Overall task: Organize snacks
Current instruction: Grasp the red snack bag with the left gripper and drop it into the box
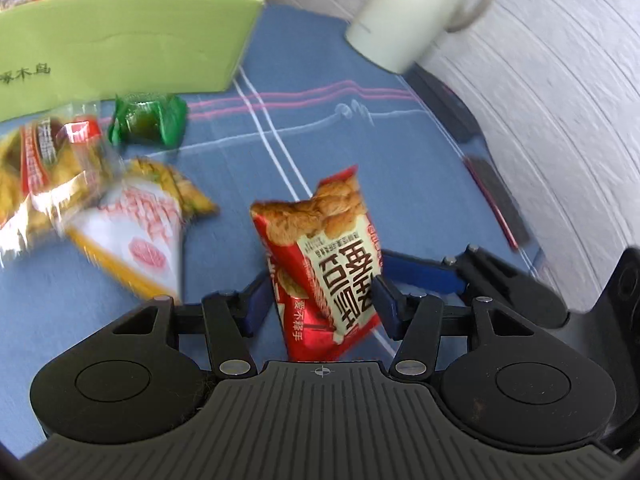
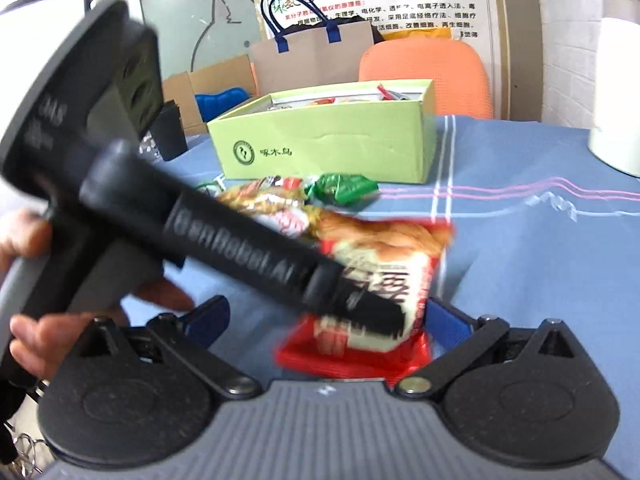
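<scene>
Left wrist view first. Red snack packet (image 1: 320, 264) standing on end between the blue pads of the left gripper (image 1: 320, 300), pinched at its lower half, so narrow jaws clamped on the packet. Picture of fried pieces across the top of it, cream label with big dark characters below. Blue tablecloth (image 1: 360, 152) underneath, crossed by white and pink stripes. Over to the left, a blurred heap of loose packets (image 1: 72, 184), yellow, white and red, and a green wrapped snack (image 1: 148, 120) just in front of the light green box (image 1: 120, 48). Box open at the top, more snacks visible inside. White mug (image 1: 404, 16) at the far edge of the cloth, near a pale wall. Right gripper's blue finger (image 1: 424, 272) poking in just beside the packet on the right.

Right wrist view next. Same red packet (image 2: 384, 248) upright in the middle, partly covered by the black body of the left gripper (image 2: 224, 248) cutting across diagonally, a hand (image 2: 24, 240) on its grip at the left edge. Right gripper (image 2: 320, 324) spread wide, blue pads either side of the packet's bottom, not pressing it as far as can be seen. Green box (image 2: 320, 140) further back on the cloth, green snack (image 2: 344, 190) and loose packets in front of it. Beyond the table, an orange chair (image 2: 428, 72), a brown paper bag with blue handles (image 2: 312, 56), and a poster on the wall.
</scene>
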The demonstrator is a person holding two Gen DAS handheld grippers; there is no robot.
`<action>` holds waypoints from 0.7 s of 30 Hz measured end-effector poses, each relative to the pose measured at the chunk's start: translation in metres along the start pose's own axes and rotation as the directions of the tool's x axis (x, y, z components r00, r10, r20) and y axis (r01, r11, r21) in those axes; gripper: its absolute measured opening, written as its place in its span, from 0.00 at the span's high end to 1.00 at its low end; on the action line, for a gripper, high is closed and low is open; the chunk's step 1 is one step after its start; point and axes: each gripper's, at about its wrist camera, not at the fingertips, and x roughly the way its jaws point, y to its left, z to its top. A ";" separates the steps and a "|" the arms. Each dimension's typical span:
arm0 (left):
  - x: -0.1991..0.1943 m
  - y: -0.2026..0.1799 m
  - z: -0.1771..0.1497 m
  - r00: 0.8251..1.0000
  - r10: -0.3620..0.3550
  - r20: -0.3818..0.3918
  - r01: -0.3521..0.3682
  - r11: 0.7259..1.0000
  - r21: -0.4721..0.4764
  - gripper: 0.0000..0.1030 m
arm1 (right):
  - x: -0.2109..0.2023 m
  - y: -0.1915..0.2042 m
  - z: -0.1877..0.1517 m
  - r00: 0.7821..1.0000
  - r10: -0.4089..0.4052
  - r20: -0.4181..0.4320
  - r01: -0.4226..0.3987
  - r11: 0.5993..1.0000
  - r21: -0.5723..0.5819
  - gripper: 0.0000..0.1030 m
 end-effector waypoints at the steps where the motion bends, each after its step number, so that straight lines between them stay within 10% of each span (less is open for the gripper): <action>1: -0.003 -0.004 -0.007 1.000 0.021 0.015 -0.021 1.000 0.010 0.55 | -0.003 0.001 -0.003 1.000 -0.025 0.000 0.025 1.000 0.004 0.01; 3: -0.011 -0.007 -0.014 0.998 0.040 0.051 -0.040 0.999 0.000 0.37 | -0.009 0.002 -0.008 0.998 -0.069 0.016 0.068 0.997 0.019 0.01; 11: -0.019 0.004 -0.001 0.991 0.082 0.106 -0.073 0.994 -0.087 0.34 | 0.005 0.003 -0.001 0.989 -0.130 0.067 0.131 0.991 -0.009 0.01; 21: -0.016 0.017 -0.004 0.995 -0.037 0.096 0.049 0.991 -0.126 0.73 | 0.012 0.017 0.008 0.994 -0.091 0.052 0.094 0.994 -0.058 0.30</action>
